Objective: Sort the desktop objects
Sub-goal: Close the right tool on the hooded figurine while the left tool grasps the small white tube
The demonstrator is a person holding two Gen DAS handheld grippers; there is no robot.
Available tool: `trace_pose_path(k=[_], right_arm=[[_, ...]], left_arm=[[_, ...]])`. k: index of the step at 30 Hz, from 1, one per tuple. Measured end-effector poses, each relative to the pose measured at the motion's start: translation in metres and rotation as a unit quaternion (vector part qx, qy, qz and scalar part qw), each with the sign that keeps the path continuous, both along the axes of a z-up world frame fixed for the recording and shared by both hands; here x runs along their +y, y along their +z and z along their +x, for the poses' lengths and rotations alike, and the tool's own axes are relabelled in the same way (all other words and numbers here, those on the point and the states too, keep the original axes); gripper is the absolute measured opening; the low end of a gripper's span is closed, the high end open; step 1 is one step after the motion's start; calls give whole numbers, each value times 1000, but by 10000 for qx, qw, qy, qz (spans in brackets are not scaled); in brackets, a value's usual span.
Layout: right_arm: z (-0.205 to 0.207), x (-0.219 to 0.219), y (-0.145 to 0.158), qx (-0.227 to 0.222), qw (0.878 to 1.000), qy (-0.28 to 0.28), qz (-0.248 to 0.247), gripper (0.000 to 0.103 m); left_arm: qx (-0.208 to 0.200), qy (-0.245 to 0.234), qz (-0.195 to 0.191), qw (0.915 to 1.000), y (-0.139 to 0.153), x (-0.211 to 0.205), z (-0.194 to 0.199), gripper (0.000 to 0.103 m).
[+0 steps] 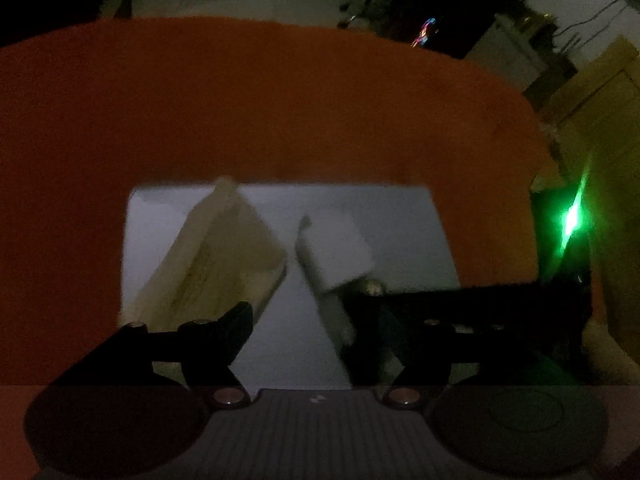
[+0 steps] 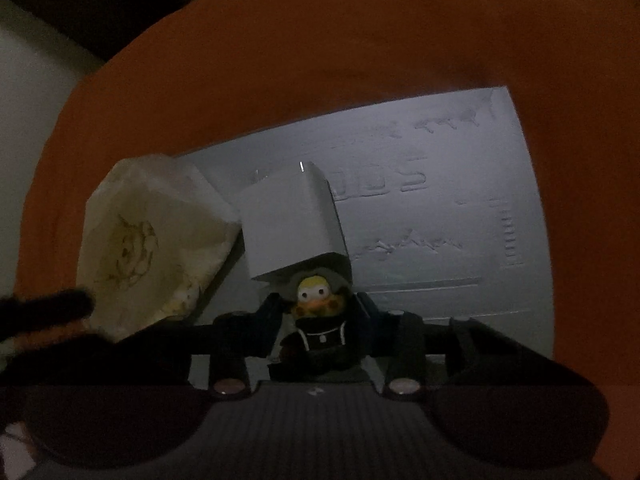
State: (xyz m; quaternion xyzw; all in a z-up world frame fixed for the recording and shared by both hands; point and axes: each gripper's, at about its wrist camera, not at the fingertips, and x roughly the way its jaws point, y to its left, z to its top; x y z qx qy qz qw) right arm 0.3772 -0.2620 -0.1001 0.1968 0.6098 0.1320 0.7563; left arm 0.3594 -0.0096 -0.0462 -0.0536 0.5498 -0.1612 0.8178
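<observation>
Nearest the right wrist camera, the right claw (image 2: 318, 332) has its jaws drawn in on both sides of a small toy figure (image 2: 318, 320) with a yellow face and dark clothing; whether the pads press on it cannot be told in the dim light. Figure sits on the white tray (image 2: 460, 216), just below a small white box (image 2: 292, 224) that stands tilted on the tray. Left of the box, a pale wrapped packet (image 2: 148, 248) with a line drawing on it leans over the tray's left edge. Tray lies on an orange worktop (image 2: 320, 60).

From the left wrist camera, the left claw (image 1: 316, 332) hangs wide open over the same tray (image 1: 400, 224), gripping nothing. Packet (image 1: 216, 256) lies beyond its left finger; white box (image 1: 332, 252) sits near its right finger. Right claw (image 1: 480, 308) shows dark at the right, over the tray's edge. Lighting is poor throughout.
</observation>
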Motion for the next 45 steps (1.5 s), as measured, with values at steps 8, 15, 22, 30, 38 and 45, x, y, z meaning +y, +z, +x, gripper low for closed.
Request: trace_pose_path(k=[8,15,22,30,38,45], right_arm=[[-14,-32,14,-266,9961,-99,-832,41],[-19,-25,10,-220,9931,18,-1154,41],[-16,-37,10,-84,9950,25,-994,44],[-14,-39,12,-54,9948,-16,-1016,42],[-18,-30,5,-167,9949,-26,-995,42],[-21,-25,4,-228,9944,-56,-1026,42]], left_arm=[[502,125,-265,9983,-29,-30,16,85],[631,49,200,9978,-40,-53,17,59],[994,473,341,9933,-62,-48,12,54],[1051,833,615,9891,-83,-51,9,51],[675,812,1025,9891,-85,-63,2,18],[322,760,1348,9874,-77,-67,-8,16]])
